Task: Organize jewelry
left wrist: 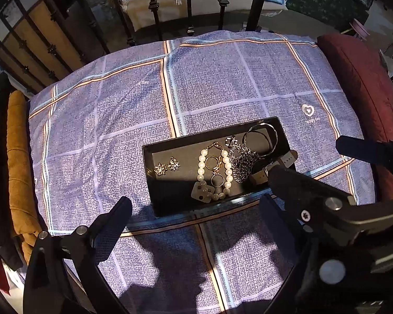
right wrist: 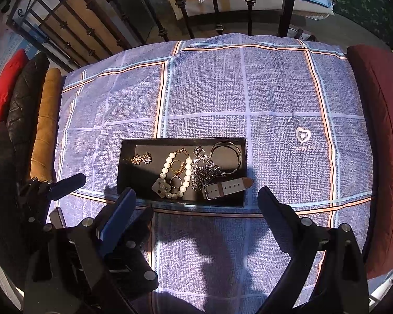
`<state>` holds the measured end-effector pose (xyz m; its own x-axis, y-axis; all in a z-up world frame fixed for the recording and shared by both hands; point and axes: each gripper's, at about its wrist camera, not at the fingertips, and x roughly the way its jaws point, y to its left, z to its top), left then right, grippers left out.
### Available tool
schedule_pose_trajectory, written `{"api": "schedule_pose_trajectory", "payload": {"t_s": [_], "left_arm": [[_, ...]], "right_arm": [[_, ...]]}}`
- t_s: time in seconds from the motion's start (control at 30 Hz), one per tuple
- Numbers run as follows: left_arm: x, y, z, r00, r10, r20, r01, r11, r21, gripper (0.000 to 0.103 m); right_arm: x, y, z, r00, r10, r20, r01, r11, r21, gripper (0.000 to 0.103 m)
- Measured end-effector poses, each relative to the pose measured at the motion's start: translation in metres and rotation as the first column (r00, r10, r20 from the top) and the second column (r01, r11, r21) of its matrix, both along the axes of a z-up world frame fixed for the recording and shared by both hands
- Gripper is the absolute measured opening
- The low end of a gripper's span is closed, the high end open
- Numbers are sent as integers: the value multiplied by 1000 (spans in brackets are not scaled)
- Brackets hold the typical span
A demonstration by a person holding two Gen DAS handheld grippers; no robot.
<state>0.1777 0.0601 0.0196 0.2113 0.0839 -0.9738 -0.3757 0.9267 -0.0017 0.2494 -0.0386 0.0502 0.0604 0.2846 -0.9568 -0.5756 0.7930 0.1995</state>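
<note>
A black tray lies on a blue checked cloth. It holds two star earrings, a pearl bracelet, gold rings, a silver chain, bangles and a grey watch strap. My left gripper is open and empty at the tray's near edge. My right gripper is open and empty, its fingers astride the tray's near edge. In the left wrist view the right gripper's fingers hide part of the strap.
The blue cloth covers a table. A maroon cushion lies at the right, an ochre cushion at the left. Black iron railings stand behind the table.
</note>
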Motion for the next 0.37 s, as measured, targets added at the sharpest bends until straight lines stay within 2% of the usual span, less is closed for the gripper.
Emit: {"api": "schedule_pose_trajectory", "payload": {"t_s": [0.37], "left_arm": [[3, -6, 3, 1000, -14, 7, 14, 1000, -9, 96]], "right_arm": [[2, -1, 0, 1000, -4, -1, 4, 1000, 0, 93]]}}
